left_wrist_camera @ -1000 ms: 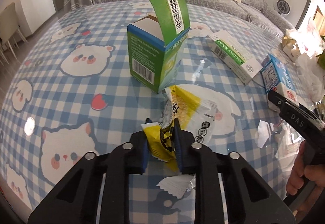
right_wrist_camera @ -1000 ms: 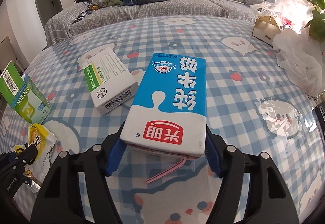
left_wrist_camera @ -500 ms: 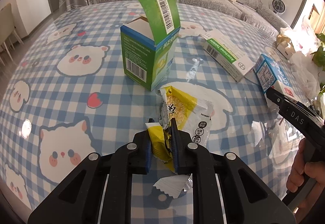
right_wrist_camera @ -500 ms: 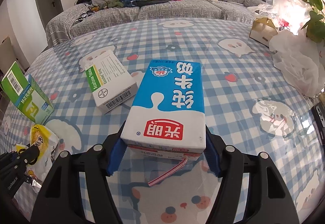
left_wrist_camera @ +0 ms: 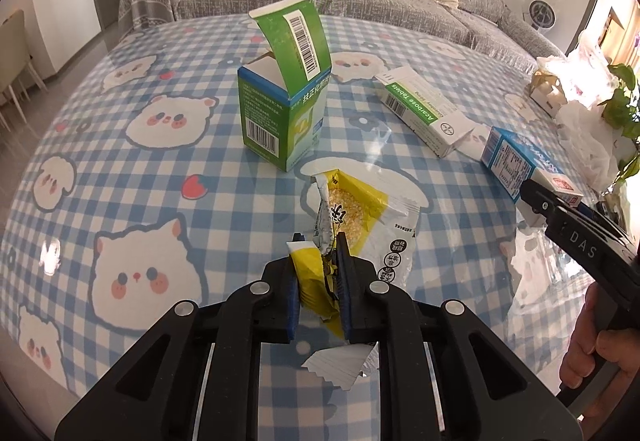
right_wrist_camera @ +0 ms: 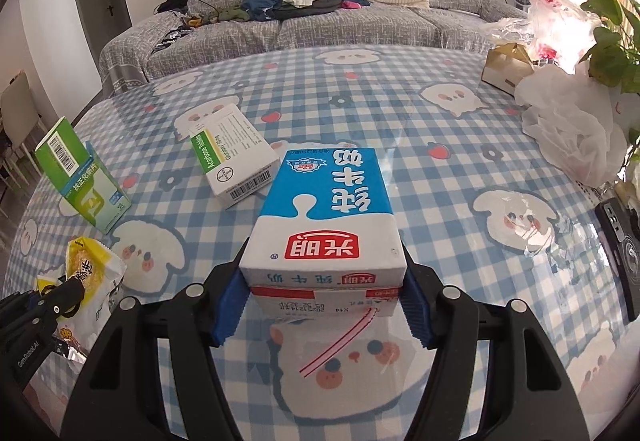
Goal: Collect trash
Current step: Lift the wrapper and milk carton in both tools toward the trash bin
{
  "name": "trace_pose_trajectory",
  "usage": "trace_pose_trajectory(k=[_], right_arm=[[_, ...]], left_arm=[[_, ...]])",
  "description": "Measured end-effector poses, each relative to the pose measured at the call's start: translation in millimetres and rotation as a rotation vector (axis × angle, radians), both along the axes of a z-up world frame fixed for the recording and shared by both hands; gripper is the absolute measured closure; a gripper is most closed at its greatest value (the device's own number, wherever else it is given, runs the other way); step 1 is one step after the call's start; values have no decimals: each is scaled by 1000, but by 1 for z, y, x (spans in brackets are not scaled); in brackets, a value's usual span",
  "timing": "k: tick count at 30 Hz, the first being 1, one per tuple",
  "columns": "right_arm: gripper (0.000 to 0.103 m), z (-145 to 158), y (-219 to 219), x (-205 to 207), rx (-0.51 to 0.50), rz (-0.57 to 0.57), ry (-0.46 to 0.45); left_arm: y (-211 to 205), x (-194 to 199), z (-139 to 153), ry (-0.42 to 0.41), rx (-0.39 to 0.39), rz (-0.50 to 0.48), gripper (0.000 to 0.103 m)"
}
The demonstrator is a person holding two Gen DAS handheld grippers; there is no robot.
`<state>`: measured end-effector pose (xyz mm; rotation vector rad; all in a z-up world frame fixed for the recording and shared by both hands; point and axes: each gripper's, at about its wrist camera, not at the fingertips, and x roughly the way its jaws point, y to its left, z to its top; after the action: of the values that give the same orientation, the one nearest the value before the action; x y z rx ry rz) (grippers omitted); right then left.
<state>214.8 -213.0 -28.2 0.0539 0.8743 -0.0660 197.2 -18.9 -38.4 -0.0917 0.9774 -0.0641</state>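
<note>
My left gripper [left_wrist_camera: 318,273] is shut on a yellow and white snack wrapper [left_wrist_camera: 360,217] and holds it just above the checked tablecloth; it also shows in the right wrist view [right_wrist_camera: 90,273]. My right gripper [right_wrist_camera: 322,277] is shut on a blue and white milk carton [right_wrist_camera: 326,209], its pink straw wrapper [right_wrist_camera: 340,341] hanging below. The carton also shows in the left wrist view [left_wrist_camera: 520,165]. An open green box [left_wrist_camera: 284,113] stands upright mid-table. A white and green tablet box [left_wrist_camera: 424,111] lies flat beyond it.
A torn silver wrapper scrap [left_wrist_camera: 340,365] lies under my left gripper. White plastic bags [right_wrist_camera: 572,129], a small brown box [right_wrist_camera: 506,67], a plant [right_wrist_camera: 612,41] and a black phone [right_wrist_camera: 624,249] crowd the table's right side. A grey sofa [right_wrist_camera: 320,13] stands behind the table.
Both grippers have drawn back and risen slightly with their loads. The left jaws have squeezed tighter on the wrapper, and the wrapper has lifted with them.
</note>
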Motion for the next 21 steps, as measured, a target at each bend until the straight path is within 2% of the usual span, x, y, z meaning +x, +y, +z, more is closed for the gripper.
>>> trace_pose_trajectory(k=[21], right_arm=[[41, 21, 9, -63, -13, 27, -36]], left_arm=[[5, -50, 12, -10, -9, 1, 89]])
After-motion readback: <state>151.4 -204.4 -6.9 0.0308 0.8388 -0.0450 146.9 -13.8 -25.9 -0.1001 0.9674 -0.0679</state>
